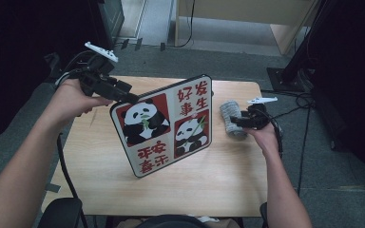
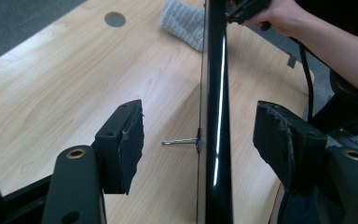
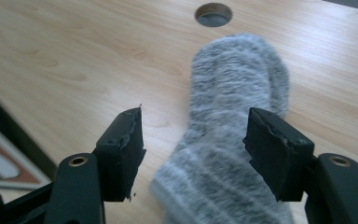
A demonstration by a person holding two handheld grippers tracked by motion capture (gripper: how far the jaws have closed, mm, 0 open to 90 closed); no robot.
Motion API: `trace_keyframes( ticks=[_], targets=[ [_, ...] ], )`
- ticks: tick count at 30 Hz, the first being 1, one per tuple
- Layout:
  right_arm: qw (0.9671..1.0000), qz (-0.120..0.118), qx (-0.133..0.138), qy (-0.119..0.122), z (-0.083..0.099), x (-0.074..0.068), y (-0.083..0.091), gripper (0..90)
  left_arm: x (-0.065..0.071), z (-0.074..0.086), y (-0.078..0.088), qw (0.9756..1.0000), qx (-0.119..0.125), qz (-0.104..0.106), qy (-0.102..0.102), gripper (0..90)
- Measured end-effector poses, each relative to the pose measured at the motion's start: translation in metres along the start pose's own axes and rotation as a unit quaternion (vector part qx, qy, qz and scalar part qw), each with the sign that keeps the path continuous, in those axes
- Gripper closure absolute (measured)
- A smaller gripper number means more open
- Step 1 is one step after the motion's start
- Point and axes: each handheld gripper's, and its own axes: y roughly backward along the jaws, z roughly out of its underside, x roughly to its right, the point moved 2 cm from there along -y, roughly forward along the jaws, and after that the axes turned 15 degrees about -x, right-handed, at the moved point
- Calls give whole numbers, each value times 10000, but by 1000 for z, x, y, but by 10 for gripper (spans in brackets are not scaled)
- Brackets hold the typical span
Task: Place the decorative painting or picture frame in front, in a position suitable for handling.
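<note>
A board (image 1: 166,126) printed with two pandas and red characters stands tilted on the wooden table (image 1: 228,175). My left gripper (image 1: 128,97) is at its upper left corner. In the left gripper view the board's black edge (image 2: 216,93) runs between the open jaws of the left gripper (image 2: 201,128), and neither pad touches it. A grey sock (image 1: 231,116) lies at the table's right side. My right gripper (image 1: 237,121) hovers just over it. In the right gripper view the sock (image 3: 233,107) lies below and between the open jaws of the right gripper (image 3: 196,135).
A round cable hole (image 3: 213,14) sits in the table beyond the sock. A thin metal prop (image 2: 179,141) sticks out from the board's back. A black stand base (image 1: 290,71) rests on the grey floor to the right. The board's corner (image 3: 0,154) is left of the sock.
</note>
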Motion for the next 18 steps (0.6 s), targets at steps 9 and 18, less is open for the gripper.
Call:
trace_keyframes(
  ticks=[9, 18],
  targets=[
    [9995, 75, -152, -280, -9, 20, -21, 372, 7, 29, 2, 9999, 100, -122, 3, 316],
    [9976, -4, -294, -623, -13, 34, -44, 384, 11, 53, -5, 9995, 277, -121, 46, 293]
  ],
)
